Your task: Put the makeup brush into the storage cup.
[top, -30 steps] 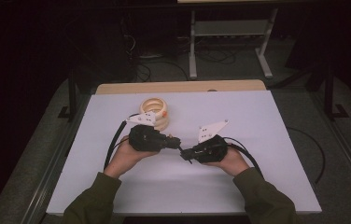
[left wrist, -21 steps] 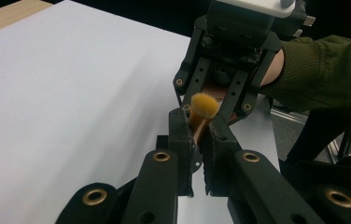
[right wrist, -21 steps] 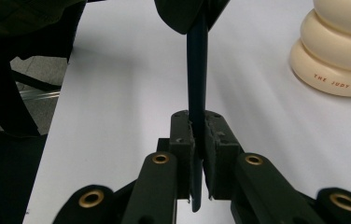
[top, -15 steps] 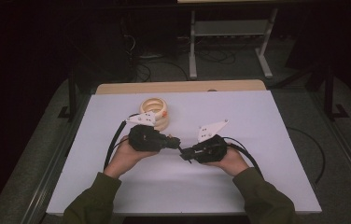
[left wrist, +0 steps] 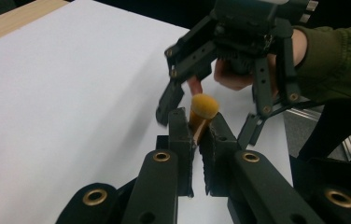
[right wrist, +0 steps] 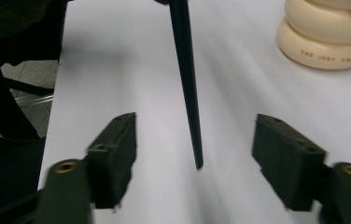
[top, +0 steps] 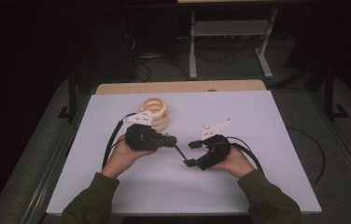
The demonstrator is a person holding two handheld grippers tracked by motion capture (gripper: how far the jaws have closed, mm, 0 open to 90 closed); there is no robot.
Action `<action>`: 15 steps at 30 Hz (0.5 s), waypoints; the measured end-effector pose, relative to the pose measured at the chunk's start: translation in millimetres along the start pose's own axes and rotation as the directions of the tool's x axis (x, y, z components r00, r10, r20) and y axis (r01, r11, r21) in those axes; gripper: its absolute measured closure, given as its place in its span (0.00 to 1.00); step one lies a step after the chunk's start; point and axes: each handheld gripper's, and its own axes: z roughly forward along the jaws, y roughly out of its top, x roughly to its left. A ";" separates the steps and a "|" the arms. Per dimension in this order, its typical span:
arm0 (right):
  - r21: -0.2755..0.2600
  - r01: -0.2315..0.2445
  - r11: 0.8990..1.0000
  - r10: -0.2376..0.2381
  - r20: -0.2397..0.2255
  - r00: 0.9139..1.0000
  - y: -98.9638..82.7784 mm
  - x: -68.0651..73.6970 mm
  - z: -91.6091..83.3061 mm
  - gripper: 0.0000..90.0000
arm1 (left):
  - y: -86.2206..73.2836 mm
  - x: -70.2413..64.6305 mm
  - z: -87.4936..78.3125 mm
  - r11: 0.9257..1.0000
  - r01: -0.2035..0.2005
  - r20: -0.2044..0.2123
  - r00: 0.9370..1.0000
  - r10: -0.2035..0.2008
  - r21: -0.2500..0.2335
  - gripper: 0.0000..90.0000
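— Opened just now, the right claw (top: 190, 153) stands released; the brush's dark handle (right wrist: 186, 84) hangs untouched between its jaws.

— Count?

— One makeup brush (left wrist: 203, 111), clenched in the left claw (left wrist: 197, 126) above the worktop (top: 267, 116); two stacked tape rolls (top: 156, 112). Its orange head appears in the left gripper view.

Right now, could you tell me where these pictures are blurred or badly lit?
Right gripper view: claw tips and table streaked with motion blur. Left gripper view: near arms soft, brush fairly sharp. High view: white table bright, surroundings nearly black.
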 end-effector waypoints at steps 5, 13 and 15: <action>0.006 -0.005 1.000 0.004 0.071 0.997 -4.4 1.3 -7.0 0.18 | -0.1 0.0 -2.1 1.000 0.005 -0.025 1.000 -0.005 0.007 0.93; 0.014 -0.033 0.999 0.031 0.136 0.990 -18.5 5.6 -26.6 0.12 | -0.8 1.8 -9.2 1.000 0.011 -0.053 0.999 -0.011 0.009 0.93; 0.015 -0.039 0.999 0.036 0.145 0.989 -22.5 6.6 -31.7 0.11 | -1.1 2.5 -11.9 1.000 0.014 -0.060 0.998 -0.014 0.010 0.93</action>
